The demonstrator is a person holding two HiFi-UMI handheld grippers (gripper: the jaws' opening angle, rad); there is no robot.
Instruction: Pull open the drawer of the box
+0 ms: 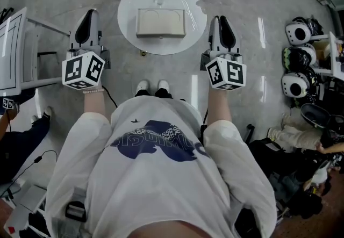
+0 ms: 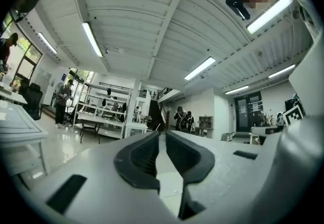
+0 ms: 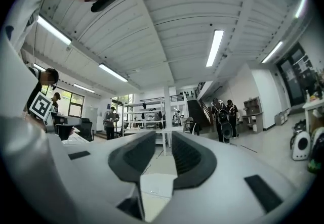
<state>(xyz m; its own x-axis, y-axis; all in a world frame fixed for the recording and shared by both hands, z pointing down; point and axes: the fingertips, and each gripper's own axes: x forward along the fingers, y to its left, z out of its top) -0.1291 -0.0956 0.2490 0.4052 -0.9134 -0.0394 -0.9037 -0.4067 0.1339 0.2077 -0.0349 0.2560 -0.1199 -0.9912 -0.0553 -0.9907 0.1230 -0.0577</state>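
The left gripper (image 1: 89, 16) is closed and empty; the right gripper (image 1: 222, 21) is narrowly parted, also empty. The box (image 1: 160, 22), on a round table (image 1: 129, 11), lies between both pairs of jaws (touching neither), with helmets (image 1: 296, 59) beyond the right pair.

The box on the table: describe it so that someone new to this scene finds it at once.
In the head view, find the round white table on the grey floor, just ahead of the person's shoes. Near its middle lies the box, a pale beige rectangle with rounded corners. It is the only opaque block on that tabletop.
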